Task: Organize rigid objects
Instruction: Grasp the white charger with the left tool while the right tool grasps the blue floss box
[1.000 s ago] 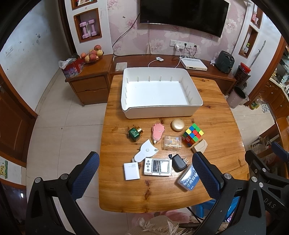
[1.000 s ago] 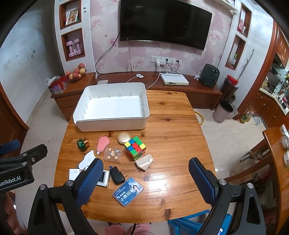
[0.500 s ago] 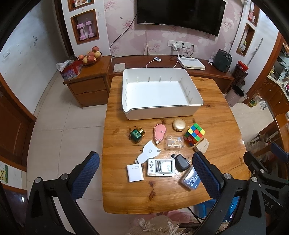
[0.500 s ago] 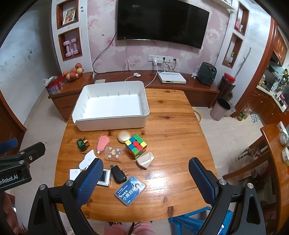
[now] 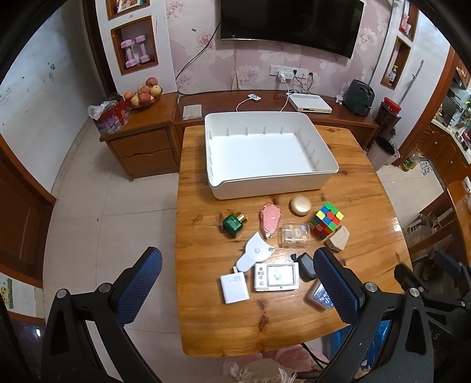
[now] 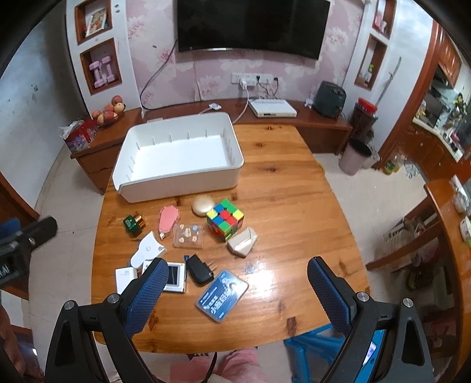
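Black wall TV [image 6: 250,26], pink dumbbells [image 5: 135,50] in niche, fruit bowl [image 5: 144,93] on wood cabinet, white router box [image 6: 272,107].

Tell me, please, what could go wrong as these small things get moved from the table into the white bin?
1. The items lie crowded: the black charger sits right beside the camera and blue card case, so open tongs may nudge neighbours.
2. The card case is flat on the table, likely hard to pinch.
3. The bin has a tall near wall; a low carry could clip it. Both the left tongs and right tongs are open and empty.
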Motion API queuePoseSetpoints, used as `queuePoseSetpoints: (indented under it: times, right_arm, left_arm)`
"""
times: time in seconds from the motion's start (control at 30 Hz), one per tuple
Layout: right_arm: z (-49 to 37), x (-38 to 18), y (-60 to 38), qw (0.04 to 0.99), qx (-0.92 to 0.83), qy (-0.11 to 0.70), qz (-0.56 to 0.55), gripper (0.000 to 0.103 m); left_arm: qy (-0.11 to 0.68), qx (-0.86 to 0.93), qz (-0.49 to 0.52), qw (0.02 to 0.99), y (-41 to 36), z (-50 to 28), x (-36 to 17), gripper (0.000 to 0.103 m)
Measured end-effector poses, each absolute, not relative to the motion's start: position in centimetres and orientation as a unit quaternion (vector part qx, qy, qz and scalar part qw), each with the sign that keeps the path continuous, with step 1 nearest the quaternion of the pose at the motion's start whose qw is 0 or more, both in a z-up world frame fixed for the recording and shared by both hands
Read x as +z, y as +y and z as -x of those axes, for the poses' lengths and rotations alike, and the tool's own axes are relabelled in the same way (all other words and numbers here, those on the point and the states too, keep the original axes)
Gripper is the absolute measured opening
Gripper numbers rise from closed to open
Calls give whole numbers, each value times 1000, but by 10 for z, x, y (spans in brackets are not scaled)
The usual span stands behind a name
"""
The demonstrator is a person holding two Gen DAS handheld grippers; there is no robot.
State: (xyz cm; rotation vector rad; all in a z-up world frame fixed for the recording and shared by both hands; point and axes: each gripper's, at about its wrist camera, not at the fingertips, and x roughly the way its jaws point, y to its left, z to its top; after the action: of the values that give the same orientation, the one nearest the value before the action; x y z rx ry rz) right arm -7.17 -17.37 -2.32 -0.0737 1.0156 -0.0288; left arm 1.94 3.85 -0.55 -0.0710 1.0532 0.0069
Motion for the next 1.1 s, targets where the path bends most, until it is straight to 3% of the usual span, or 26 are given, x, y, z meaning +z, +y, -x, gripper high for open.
queuePoseSetpoints:
  times: [0.27,0.57,0.87,1.1]
  right_arm:
    - [75,-51,-172,851,-17,524,3,93]
    - [67,-90,-189,818,-31,571,-61,91]
    - [48,-162,-207,764,-31,633,-123,88]
    - [29,-206,-197,743,-26,656,-133,86]
  left_arm:
    - [510,-35,19,859,52,-26,-34,102]
    - [572,-51,-4,819,47,-30,-110,102]
    - [641,-23,40,766,53,-41,-197,102]
    - [668,1,83,740,60,-41,-230,102]
